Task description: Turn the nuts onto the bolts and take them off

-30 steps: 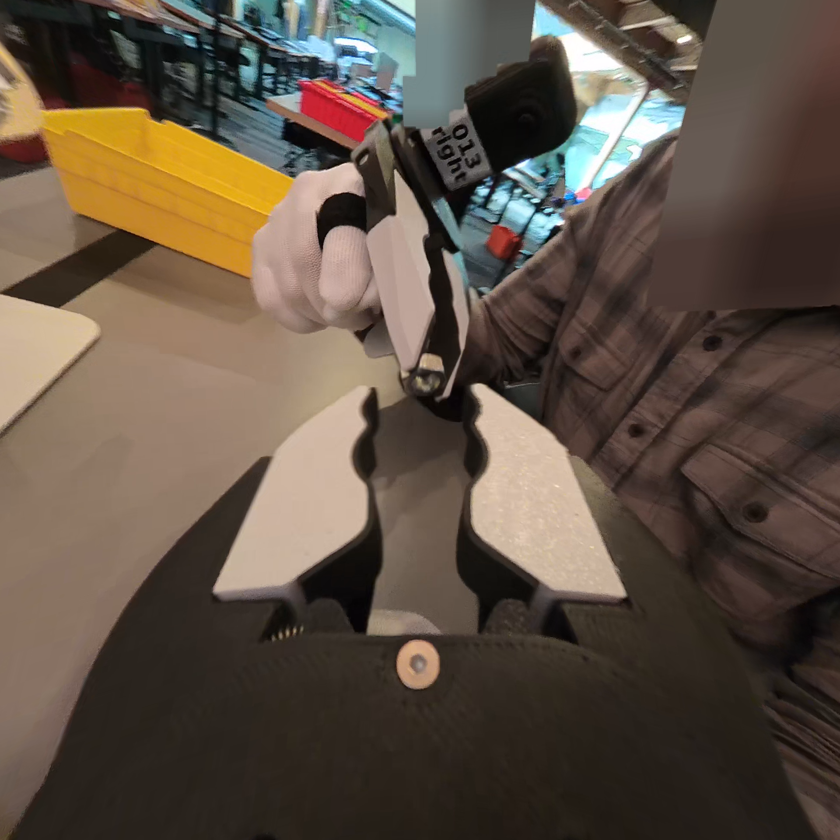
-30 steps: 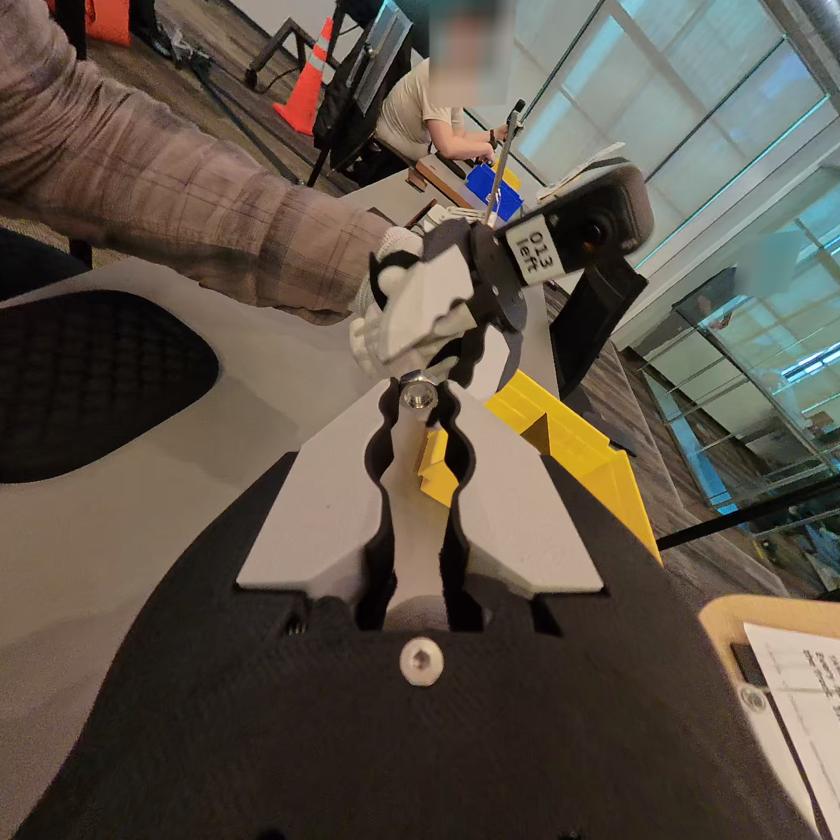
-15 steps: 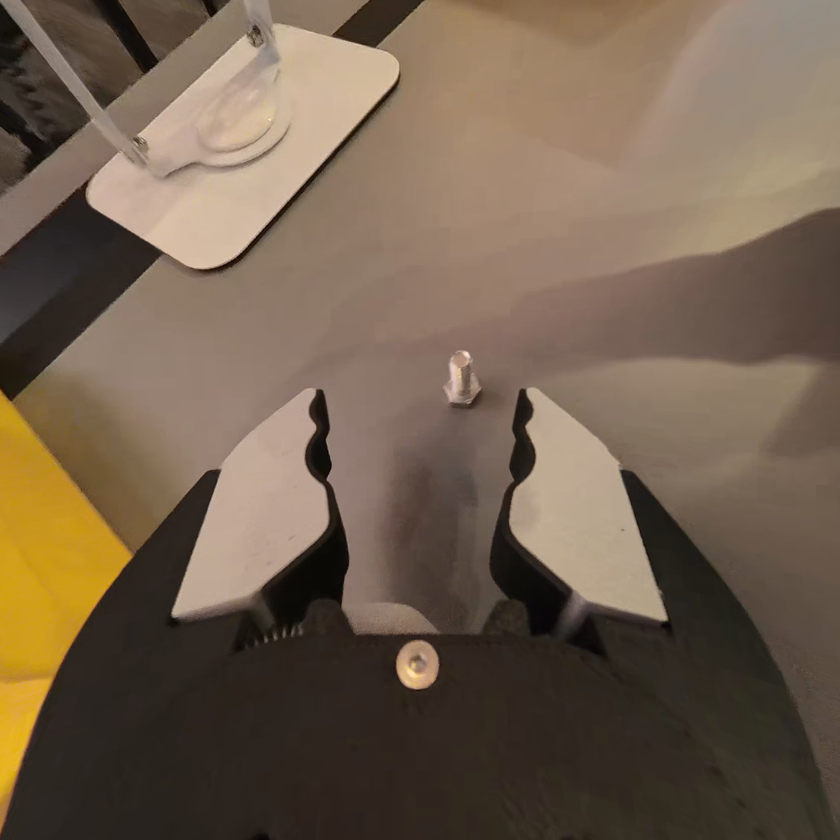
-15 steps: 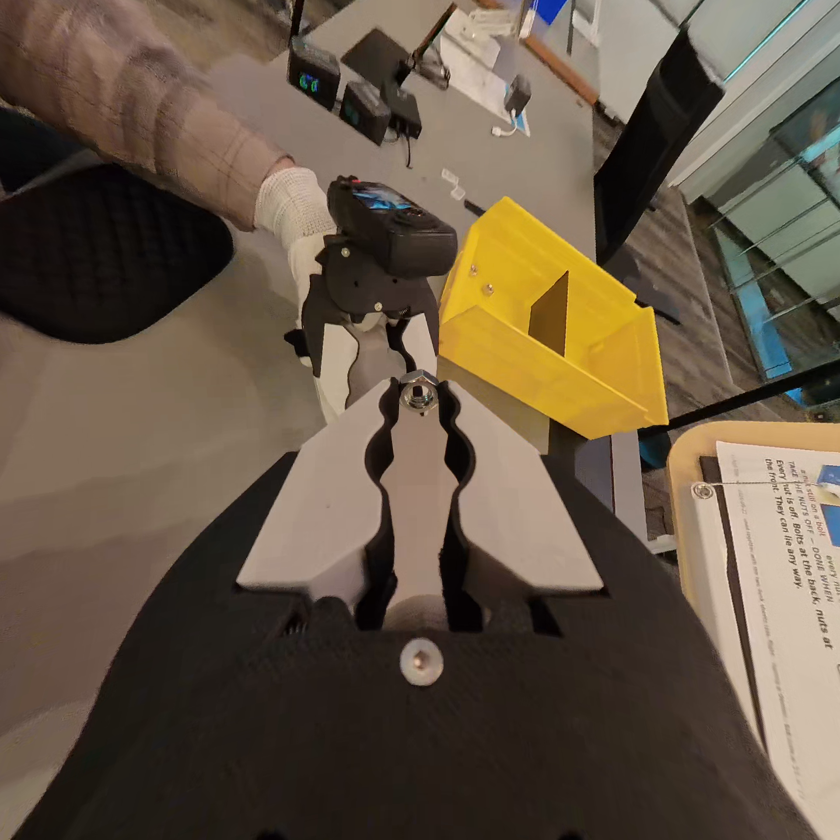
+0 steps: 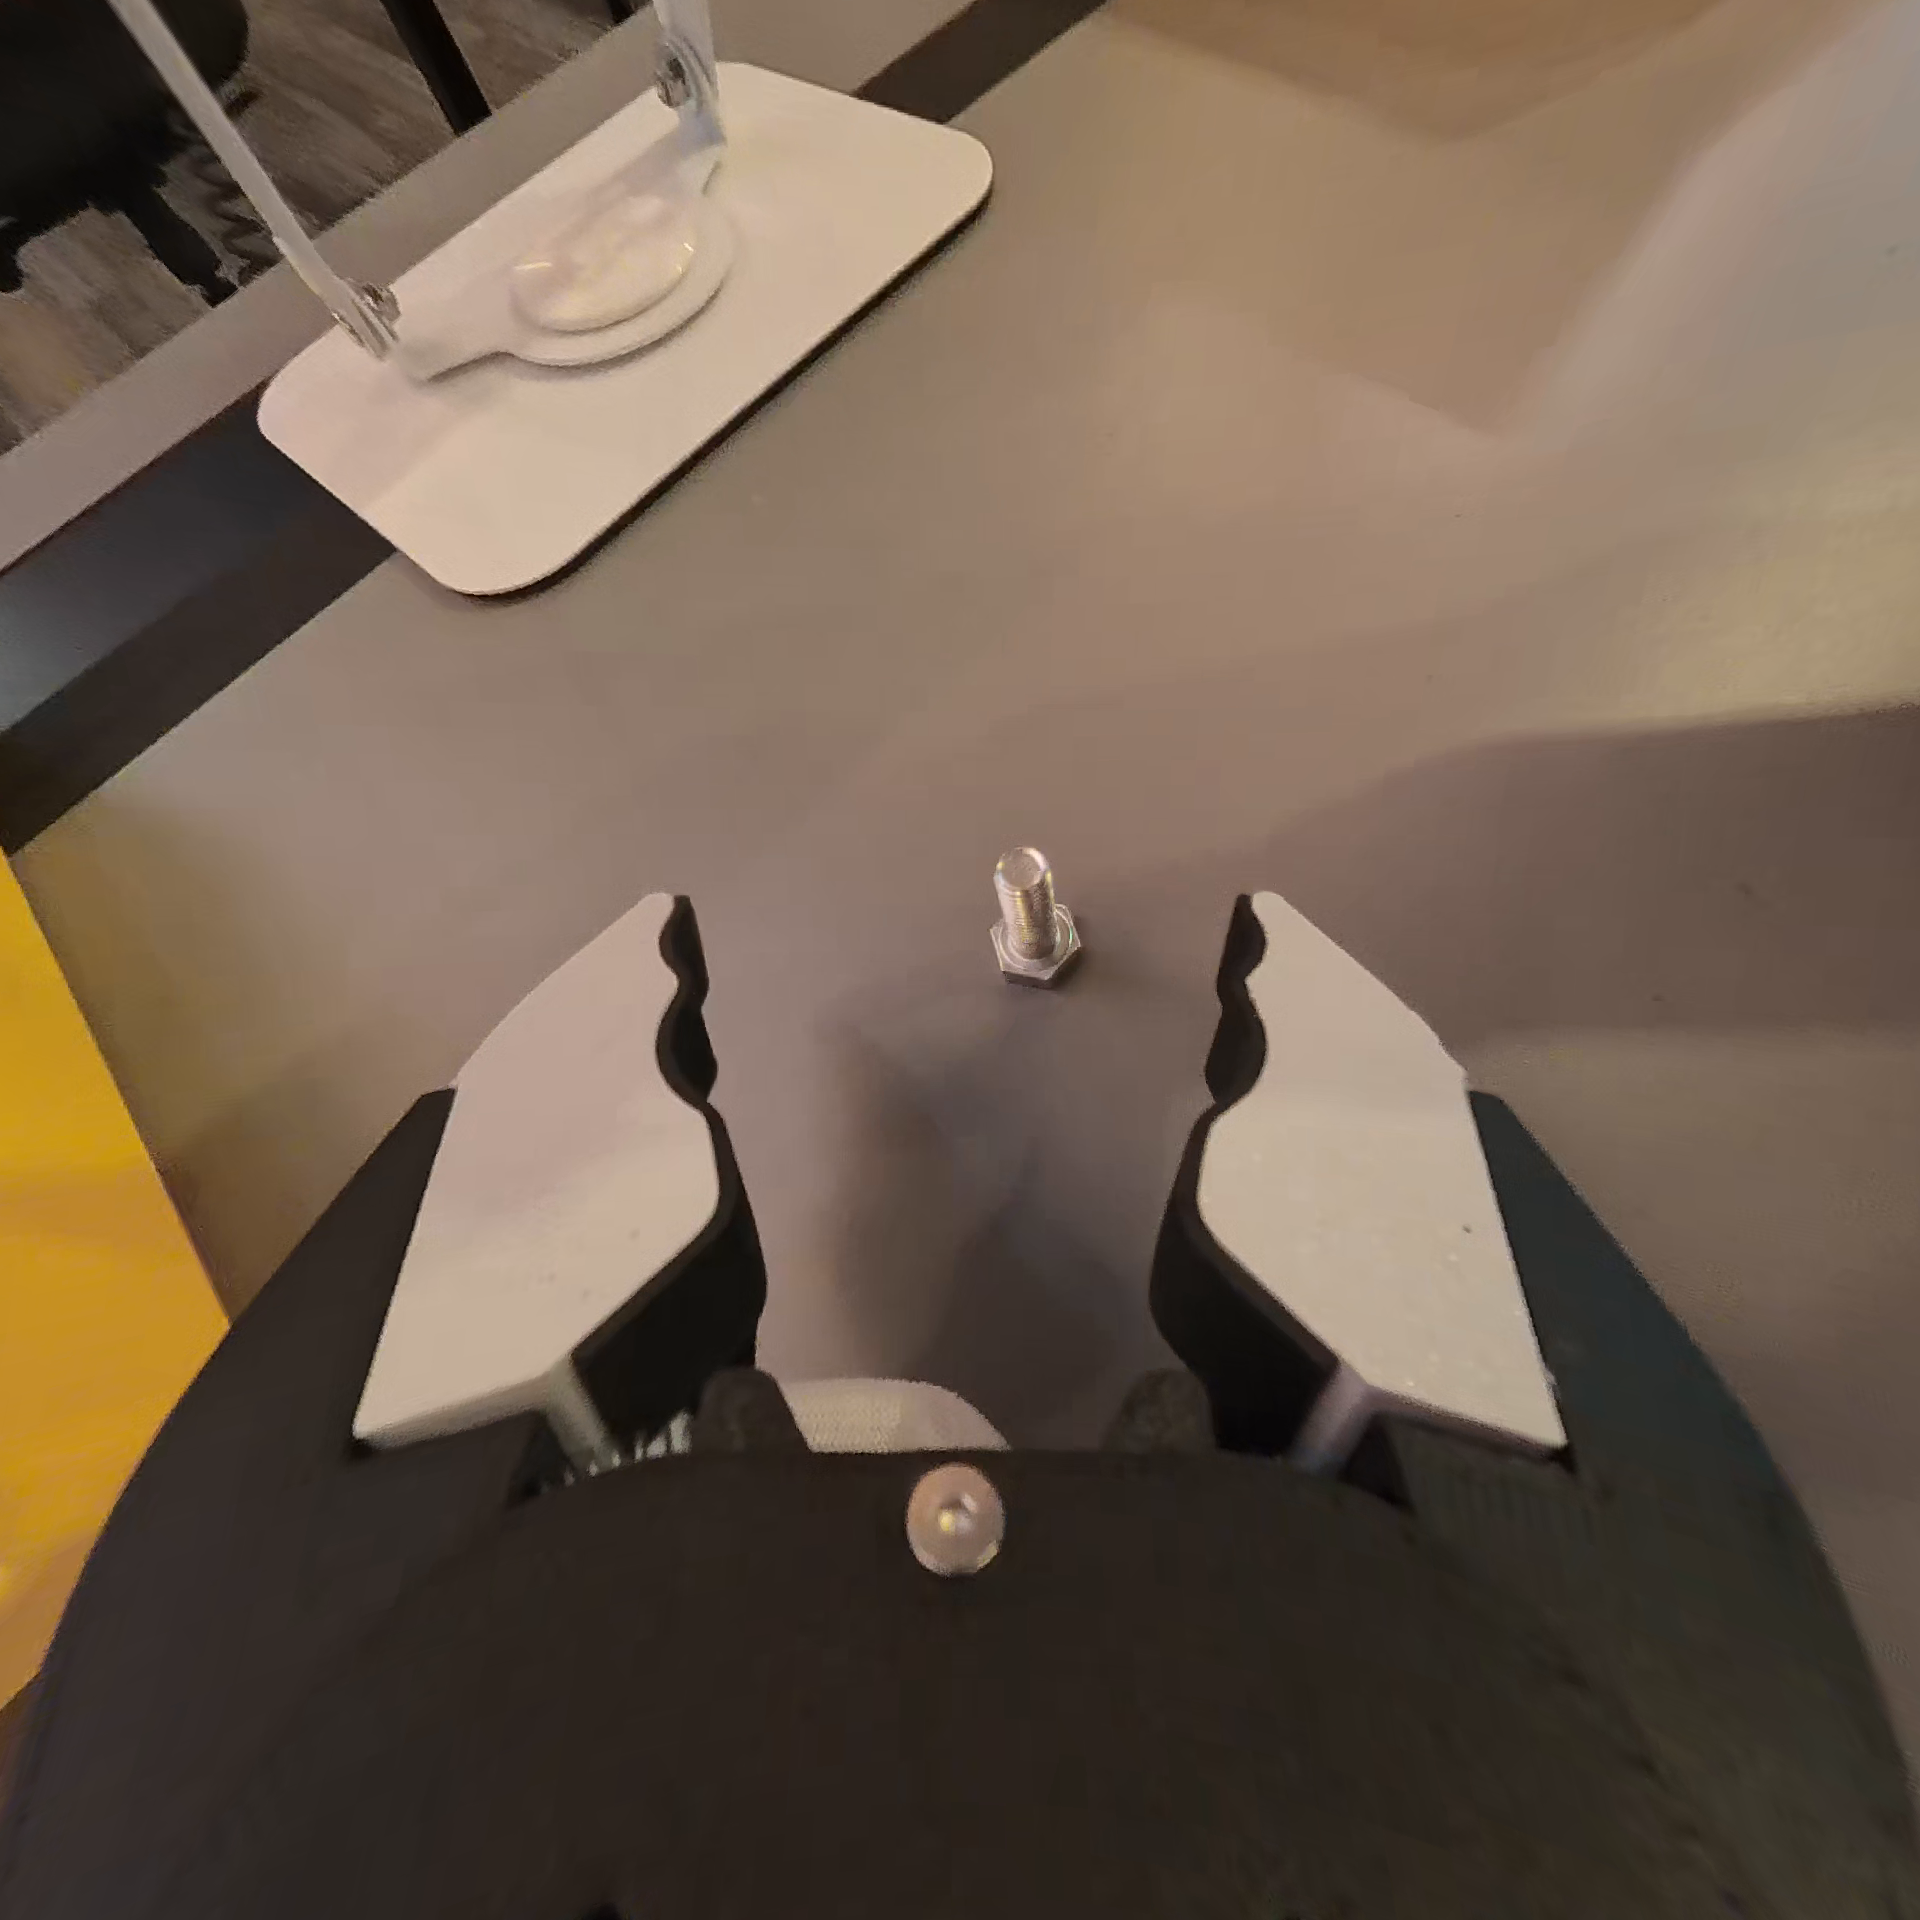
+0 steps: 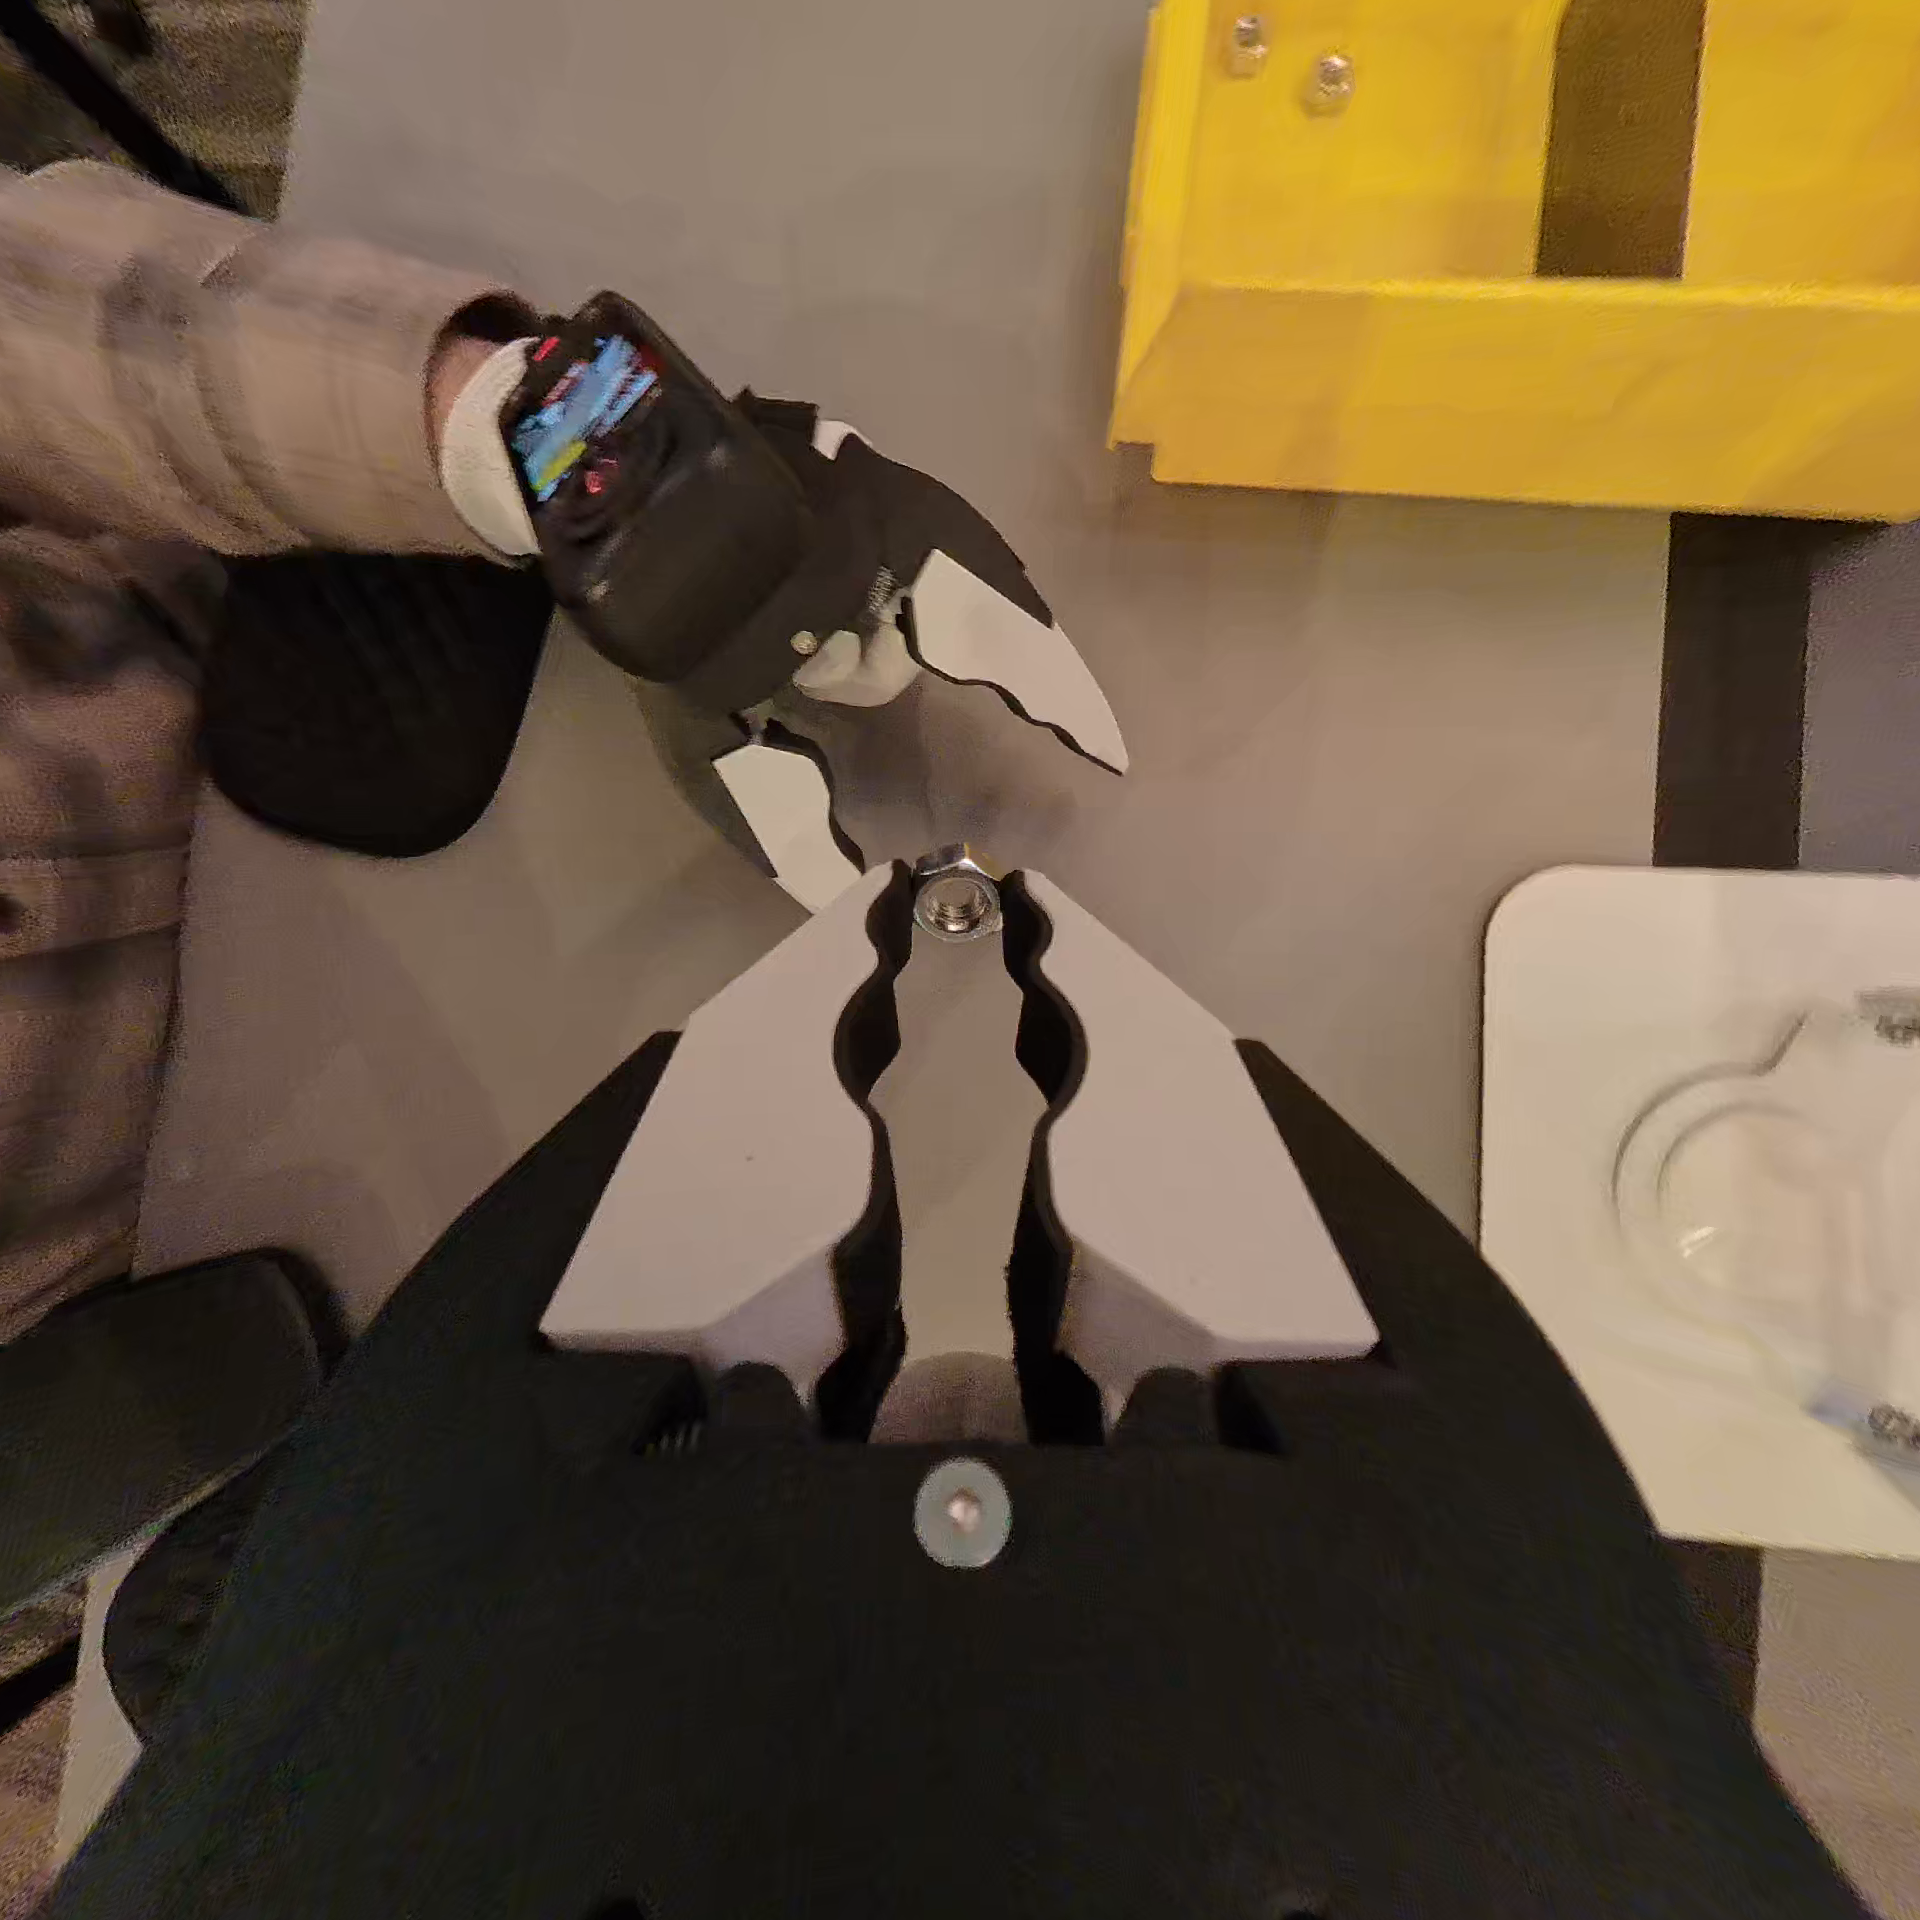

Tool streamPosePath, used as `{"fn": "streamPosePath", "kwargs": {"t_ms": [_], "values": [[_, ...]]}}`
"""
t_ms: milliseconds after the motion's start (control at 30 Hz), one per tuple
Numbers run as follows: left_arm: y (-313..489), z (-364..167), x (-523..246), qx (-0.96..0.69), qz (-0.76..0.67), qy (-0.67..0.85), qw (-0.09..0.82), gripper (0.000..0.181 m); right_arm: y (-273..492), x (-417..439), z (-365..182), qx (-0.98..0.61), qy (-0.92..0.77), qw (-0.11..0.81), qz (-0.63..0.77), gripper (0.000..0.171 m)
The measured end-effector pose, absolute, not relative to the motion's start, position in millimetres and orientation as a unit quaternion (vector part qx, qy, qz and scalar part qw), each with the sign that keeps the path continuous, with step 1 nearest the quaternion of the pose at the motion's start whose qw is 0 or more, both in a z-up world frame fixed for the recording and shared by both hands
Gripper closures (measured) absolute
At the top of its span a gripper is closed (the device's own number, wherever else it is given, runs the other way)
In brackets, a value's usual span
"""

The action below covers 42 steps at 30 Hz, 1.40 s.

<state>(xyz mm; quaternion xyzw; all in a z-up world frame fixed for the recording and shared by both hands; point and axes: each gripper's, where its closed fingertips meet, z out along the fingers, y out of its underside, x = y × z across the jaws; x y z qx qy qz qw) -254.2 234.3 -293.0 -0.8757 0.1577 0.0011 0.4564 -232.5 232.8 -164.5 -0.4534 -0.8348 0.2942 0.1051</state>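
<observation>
A silver bolt [image 5: 1023,930] stands head-down on the grey table [image 5: 1143,571], thread up. My left gripper [image 5: 961,909] is open wide and empty, its fingertips either side of the bolt and apart from it. My right gripper [image 6: 954,883] is shut on a silver hex nut [image 6: 957,904] at its fingertips, held above the table with the hole facing the camera. The left gripper also shows in the right wrist view [image 6: 977,821], open, just beyond the nut. The bolt is hidden in that view.
A yellow bin [image 6: 1507,384] with a divider stands at the far right and holds two small nuts [image 6: 1330,78]; its edge shows in the left wrist view [image 5: 62,1195]. A white stand base [image 5: 623,312] lies beyond the bolt and at the right [image 6: 1610,1143]. A black pad [image 6: 364,696] lies left. Tip to tip, the grippers are about 12 centimeters apart.
The left gripper swung down from facing the right gripper to the table and opened wider around the standing bolt. The right gripper tipped down over the table, still holding the nut.
</observation>
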Motion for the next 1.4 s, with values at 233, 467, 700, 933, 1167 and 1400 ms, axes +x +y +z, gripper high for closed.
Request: {"fn": "streamPosePath", "kwargs": {"t_ms": [233,467,700,933,1167,1400], "values": [[237.4,-283.3,-261.6,-0.863,0.006,0.144,0.485,0.091,208.2,-221.2,-151.7,-0.301,-0.917,0.11,0.239,0.155],[237.3,-284.6,-261.9,-0.863,0.025,0.15,0.482,0.096,219.7,-240.5,-172.3,-0.427,-0.859,0.082,0.27,0.155],[237.3,-294.1,-261.1,-0.879,0.008,0.147,0.453,0.101,211.7,-229.7,-178.2,-0.405,-0.871,0.107,0.258,0.155],[234.5,-315.2,-247.1,-0.905,-0.011,0.191,0.38,0.104,212.6,-216.1,-177.1,-0.387,-0.875,0.122,0.263,0.155],[236.7,-314.7,-243.8,-0.903,-0.018,0.193,0.383,0.106,214.4,-202.2,-168.8,-0.382,-0.864,0.143,0.295,0.155],[235.9,-311.7,-243.3,-0.9,-0.034,0.185,0.392,0.112,217.7,-195.9,-154.4,-0.38,-0.851,0.172,0.321,0.155]]}}
